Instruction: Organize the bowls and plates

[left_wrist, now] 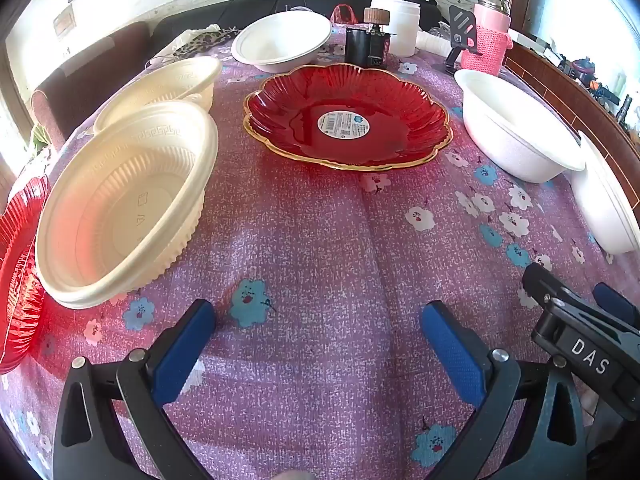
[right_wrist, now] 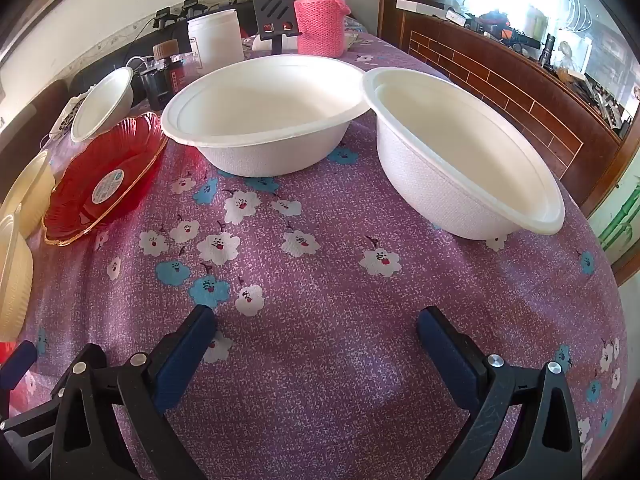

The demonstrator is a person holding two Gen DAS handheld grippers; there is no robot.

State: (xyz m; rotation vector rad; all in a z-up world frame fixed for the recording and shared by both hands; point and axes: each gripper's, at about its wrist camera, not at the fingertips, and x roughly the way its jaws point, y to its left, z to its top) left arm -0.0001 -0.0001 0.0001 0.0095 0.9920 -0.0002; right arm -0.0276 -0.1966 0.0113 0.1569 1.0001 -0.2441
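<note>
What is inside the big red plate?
Only a round white sticker lies in the middle of the red plate. What the sticker covers, and what is under the plate, cannot be seen.

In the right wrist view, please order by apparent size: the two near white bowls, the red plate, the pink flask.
1-2. Left white bowl and right white bowl: alike, no ranking.
3. Red plate.
4. Pink flask, farthest from the camera, so true size is unsure.

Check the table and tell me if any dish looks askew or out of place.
One thing stands out: the near cream bowl sits tilted, its edge propped on the red plate at the left edge. The other red plate and the white bowls sit flat. Nothing is spilled.
</note>
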